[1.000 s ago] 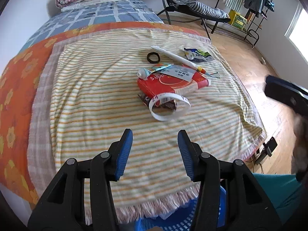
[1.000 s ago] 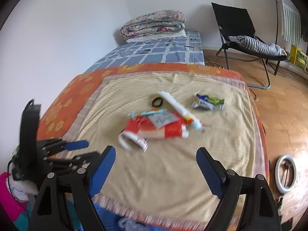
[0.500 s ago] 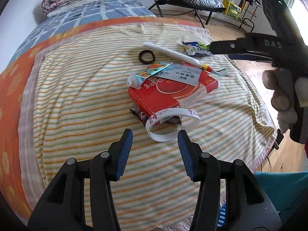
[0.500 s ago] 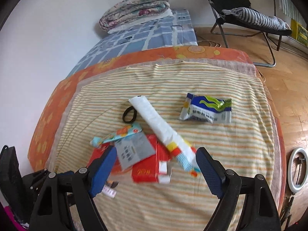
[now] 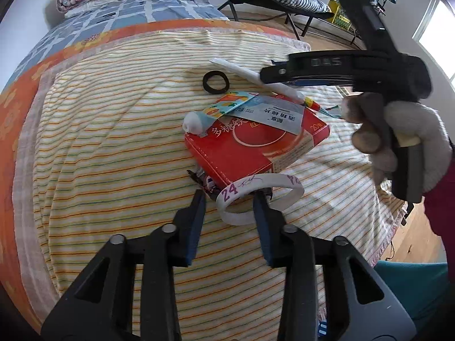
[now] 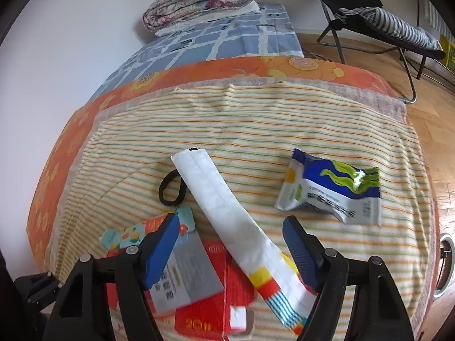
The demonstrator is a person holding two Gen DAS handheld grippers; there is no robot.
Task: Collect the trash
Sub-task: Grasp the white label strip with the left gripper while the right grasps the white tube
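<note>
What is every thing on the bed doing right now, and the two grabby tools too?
Left tool: closing, the near part of the white paper band between its fingers.
Right tool: closing, astride the long white wrapper, not gripping.
White paper band: curled loop, leaning on the red box.
Red box: flat, closed.
Long white wrapper: lying across the box.
Blue snack packet: crumpled, alone.
Black hair tie: flat.
Small tube: capped, on the box.

The red box (image 5: pixel 256 145) hides most of a dark wrapper (image 5: pixel 206 182), its print unreadable

striped blanket (image 6: pixel 256 119) over bed (image 6: pixel 227 39), litter (image 6: pixel 330 193) atop
</note>
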